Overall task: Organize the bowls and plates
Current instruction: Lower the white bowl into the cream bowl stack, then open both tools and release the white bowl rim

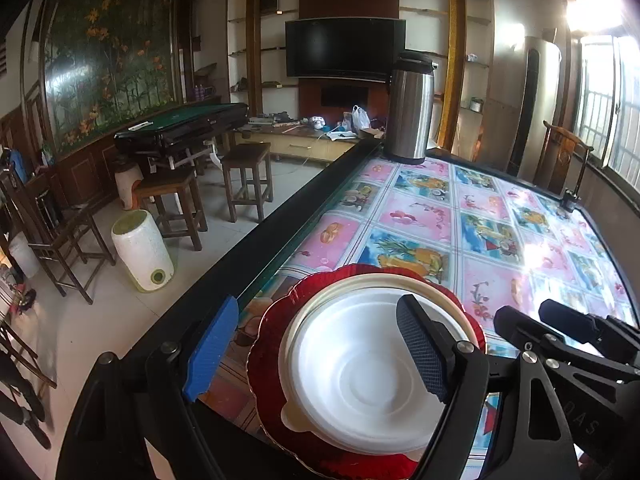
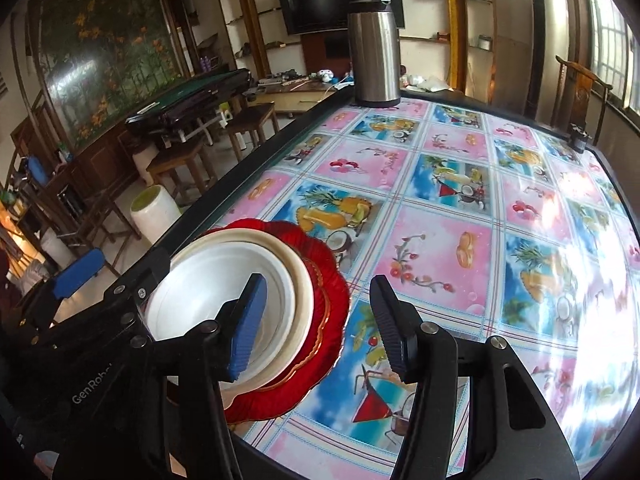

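A white bowl [image 1: 360, 376] sits nested in a cream plate [image 1: 400, 280], which rests on a red scalloped plate [image 1: 276, 312] at the near left edge of the table. My left gripper [image 1: 316, 320] is open, one blue pad left of the stack and the other finger over the bowl, neither pressing on it. In the right wrist view the same bowl [image 2: 200, 288], cream plate [image 2: 296, 276] and red plate [image 2: 332, 292] show. My right gripper [image 2: 318, 292] is open, its left finger above the bowl and its right finger above the tablecloth, holding nothing.
A steel thermos flask [image 1: 410, 108] [image 2: 374, 48] stands at the table's far edge. A small dark object [image 1: 570, 200] sits at the far right corner. The flowered tablecloth [image 2: 440, 208] covers the table. Wooden stools [image 1: 172, 200] and a white barrel [image 1: 140, 248] stand on the floor to the left.
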### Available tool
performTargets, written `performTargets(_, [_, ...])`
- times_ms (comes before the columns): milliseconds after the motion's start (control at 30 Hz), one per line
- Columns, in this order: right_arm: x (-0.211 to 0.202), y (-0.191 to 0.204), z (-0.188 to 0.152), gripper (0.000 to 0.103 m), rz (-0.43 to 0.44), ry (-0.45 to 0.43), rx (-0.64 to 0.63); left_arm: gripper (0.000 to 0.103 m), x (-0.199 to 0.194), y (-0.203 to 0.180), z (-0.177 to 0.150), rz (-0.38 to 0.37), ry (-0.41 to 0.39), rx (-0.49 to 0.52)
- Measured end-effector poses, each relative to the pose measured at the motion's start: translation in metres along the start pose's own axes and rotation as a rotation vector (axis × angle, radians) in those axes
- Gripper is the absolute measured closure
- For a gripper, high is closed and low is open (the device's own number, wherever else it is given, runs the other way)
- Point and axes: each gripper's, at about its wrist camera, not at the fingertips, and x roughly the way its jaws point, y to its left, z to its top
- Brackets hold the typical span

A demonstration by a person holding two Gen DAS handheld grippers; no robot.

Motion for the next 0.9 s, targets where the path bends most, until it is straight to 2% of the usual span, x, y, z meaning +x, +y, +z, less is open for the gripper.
performTargets(100, [0.000, 0.001, -0.003, 0.049, -0.010, -0.012, 0.000, 0.021, 0.003, -0.001, -0.003, 0.012, 0.004, 0.012])
performTargets(267, [0.001, -0.005, -0.007, 0.049, -0.019, -0.022, 0.026, 0.021, 0.009, 0.007, -0.008, -0.016, 0.029, 0.004])
performTargets(500, [0.002, -0.012, -0.010, 0.049, -0.026, -0.015, 0.044, 0.021, 0.008, 0.009, -0.010, -0.065, 0.012, -0.003])
performTargets(667, [-0.001, -0.015, -0.011, 0.049, -0.024, -0.016, 0.057, 0.020, 0.005, 0.001, -0.011, 0.018, -0.007, 0.048])
performTargets(833, [-0.002, -0.016, -0.011, 0.049, -0.024, -0.015, 0.057, 0.020, 0.003, 0.002, -0.012, -0.079, 0.001, 0.044])
performTargets(900, [-0.003, -0.016, -0.012, 0.049, -0.023, -0.017, 0.051, 0.020, 0.003, 0.000, -0.012, -0.095, 0.002, 0.047])
